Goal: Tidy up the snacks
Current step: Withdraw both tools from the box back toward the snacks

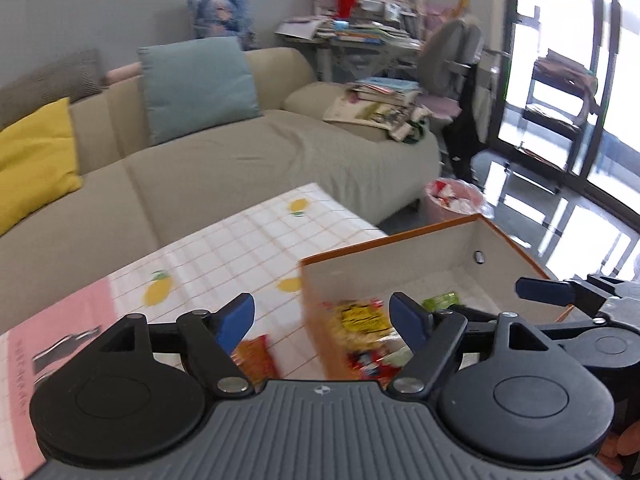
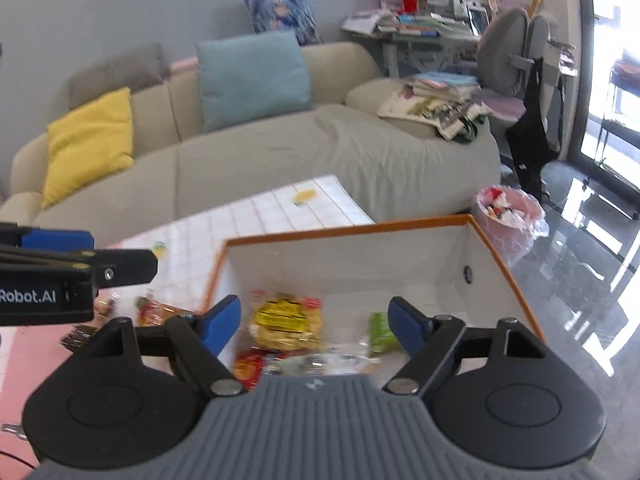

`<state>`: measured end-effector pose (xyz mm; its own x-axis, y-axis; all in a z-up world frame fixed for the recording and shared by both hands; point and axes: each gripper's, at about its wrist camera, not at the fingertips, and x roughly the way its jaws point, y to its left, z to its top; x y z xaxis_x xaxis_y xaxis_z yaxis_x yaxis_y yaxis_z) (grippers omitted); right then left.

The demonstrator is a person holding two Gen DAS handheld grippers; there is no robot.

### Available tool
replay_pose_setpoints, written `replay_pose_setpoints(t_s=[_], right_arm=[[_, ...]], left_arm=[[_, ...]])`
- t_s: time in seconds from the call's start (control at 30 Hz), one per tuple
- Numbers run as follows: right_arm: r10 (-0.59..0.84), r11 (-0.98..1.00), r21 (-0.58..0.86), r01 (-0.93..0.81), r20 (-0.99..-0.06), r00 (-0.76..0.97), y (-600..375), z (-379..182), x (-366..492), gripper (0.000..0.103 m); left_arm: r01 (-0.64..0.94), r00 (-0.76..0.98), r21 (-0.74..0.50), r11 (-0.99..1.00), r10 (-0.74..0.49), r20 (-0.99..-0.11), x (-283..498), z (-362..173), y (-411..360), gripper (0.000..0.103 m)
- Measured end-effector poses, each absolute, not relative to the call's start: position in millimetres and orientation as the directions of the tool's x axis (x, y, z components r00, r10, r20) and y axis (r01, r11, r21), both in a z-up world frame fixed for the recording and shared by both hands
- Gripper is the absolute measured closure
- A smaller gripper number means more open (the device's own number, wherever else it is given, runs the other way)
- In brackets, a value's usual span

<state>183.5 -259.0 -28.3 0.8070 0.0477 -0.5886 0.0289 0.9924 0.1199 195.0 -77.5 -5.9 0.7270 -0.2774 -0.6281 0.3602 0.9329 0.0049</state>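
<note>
An orange-rimmed white box [image 2: 344, 236] stands on the tiled table and holds a yellow snack bag [image 2: 286, 322], a green packet [image 2: 380, 330] and a red packet [image 2: 250, 366]. My right gripper [image 2: 314, 324] hangs open above the box with nothing between its blue fingers. My left gripper [image 1: 326, 322] is open too, straddling the near left wall of the box [image 1: 400, 240]; the yellow bag [image 1: 356, 320] shows inside. An orange snack packet [image 1: 256, 358] lies on the table outside the box. More red and orange packets [image 2: 150, 310] lie left of the box.
The table [image 1: 224, 248] has a white grid cloth with lemons and a pink mat [image 1: 60, 320]. A beige sofa [image 2: 280, 152] with cushions stands behind. A pink waste bin [image 2: 508, 212] sits on the floor right of the box. A cluttered desk and chair are at the back.
</note>
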Motion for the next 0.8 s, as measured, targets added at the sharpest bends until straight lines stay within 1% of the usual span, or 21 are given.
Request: replay_pose_setpoints(t_s=[0.1,0.2,0.23,0.27,0.37,0.4,0.43,0.5,0.57,0.73,0.8], right_arm=[[0.086,0.991,0.134,-0.011,-0.563,0.822,-236,-26,174,0.02],[0.133,0.986,0.155,-0.057,-0.549,0.825,-213,-28,166,0.02],[0.151,0.984,0.16,-0.074,-0.545,0.825,-204,-29,164,0.02],[0.167,0.983,0.162,-0.092,-0.542,0.823,-194,-31,163,0.019],[0.2,0.979,0.152,-0.139,-0.546,0.813,-167,-37,158,0.019],[0.212,0.977,0.147,-0.156,-0.55,0.808,-157,-39,156,0.019],[0.225,0.974,0.141,-0.176,-0.557,0.8,-148,-43,156,0.019],[0.24,0.971,0.128,-0.203,-0.572,0.785,-134,-50,154,0.019],[0.25,0.967,0.115,-0.227,-0.586,0.77,-120,-59,153,0.019],[0.266,0.958,0.088,-0.272,-0.622,0.737,-94,-80,153,0.018],[0.271,0.954,0.076,-0.291,-0.635,0.723,-85,-88,155,0.018]], left_arm=[[0.282,0.754,-0.009,0.959,-0.227,-0.617,184,-7,-49,0.013],[0.216,0.757,-0.025,0.976,-0.184,-0.628,174,-14,-20,0.014],[0.196,0.755,-0.032,0.98,-0.171,-0.633,172,-17,-10,0.016],[0.175,0.752,-0.04,0.984,-0.159,-0.64,169,-21,-1,0.021],[0.118,0.741,-0.059,0.991,-0.128,-0.66,160,-32,30,0.027],[0.099,0.742,-0.057,0.993,-0.112,-0.661,157,-35,38,0.032],[0.085,0.74,-0.049,0.995,-0.095,-0.665,154,-38,46,0.033],[0.056,0.737,-0.031,0.998,-0.062,-0.673,147,-46,60,0.039],[0.021,0.732,-0.043,0.999,-0.045,-0.679,140,-55,76,0.043],[-0.052,0.716,-0.117,0.992,-0.044,-0.696,133,-74,108,0.043],[-0.085,0.711,-0.13,0.988,-0.031,-0.702,132,-81,115,0.041]])
